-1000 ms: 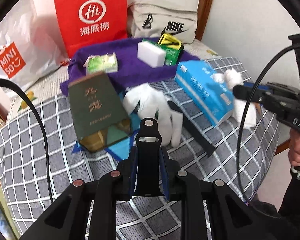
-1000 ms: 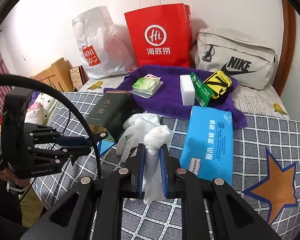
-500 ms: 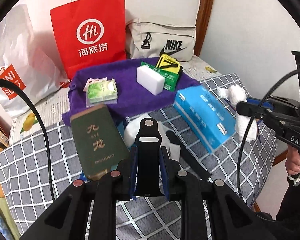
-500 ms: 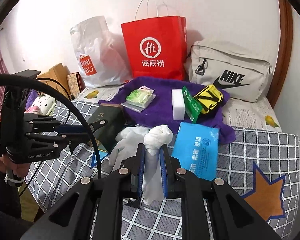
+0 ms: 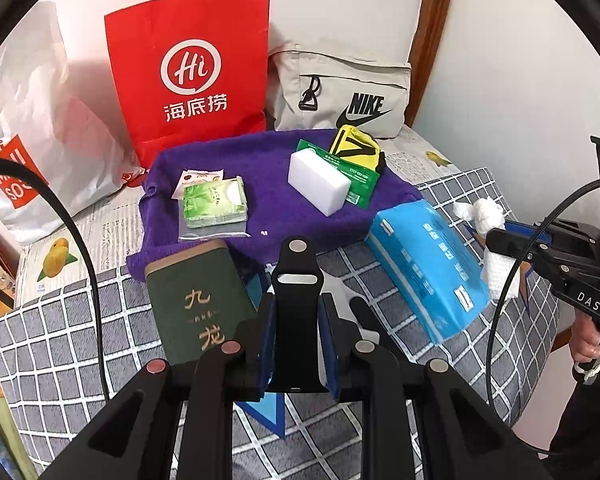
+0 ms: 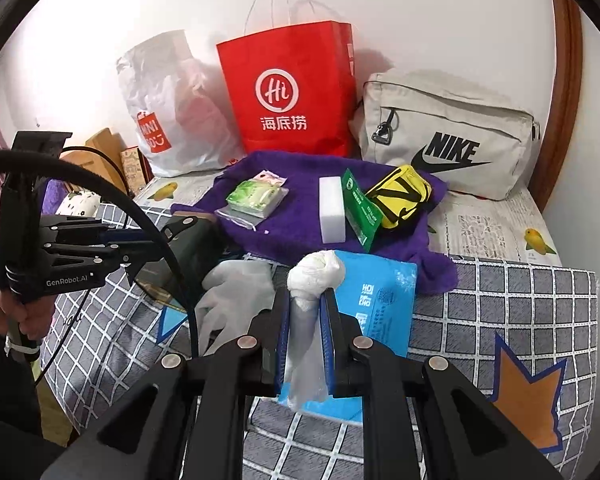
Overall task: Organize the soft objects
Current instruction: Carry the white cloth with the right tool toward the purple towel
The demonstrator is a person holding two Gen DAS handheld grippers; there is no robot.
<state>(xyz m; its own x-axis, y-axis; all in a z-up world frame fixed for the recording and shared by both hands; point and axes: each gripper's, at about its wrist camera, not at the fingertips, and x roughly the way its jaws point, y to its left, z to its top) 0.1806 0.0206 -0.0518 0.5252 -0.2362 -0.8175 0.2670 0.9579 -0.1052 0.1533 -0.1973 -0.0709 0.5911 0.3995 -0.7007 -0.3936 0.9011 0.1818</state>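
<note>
My left gripper (image 5: 298, 316) is clamped on a flat black rubbery strap (image 5: 296, 280) that stands up between its blue pads, above the grey checked bedcover (image 5: 80, 340). My right gripper (image 6: 305, 320) pinches a knotted white cloth wad (image 6: 315, 274), its bulb sticking up past the fingertips. Below lie white gloves (image 6: 232, 296) and a blue tissue pack (image 6: 380, 292). A white sponge block (image 6: 332, 208) rests on the purple towel (image 6: 300, 216) farther back.
</note>
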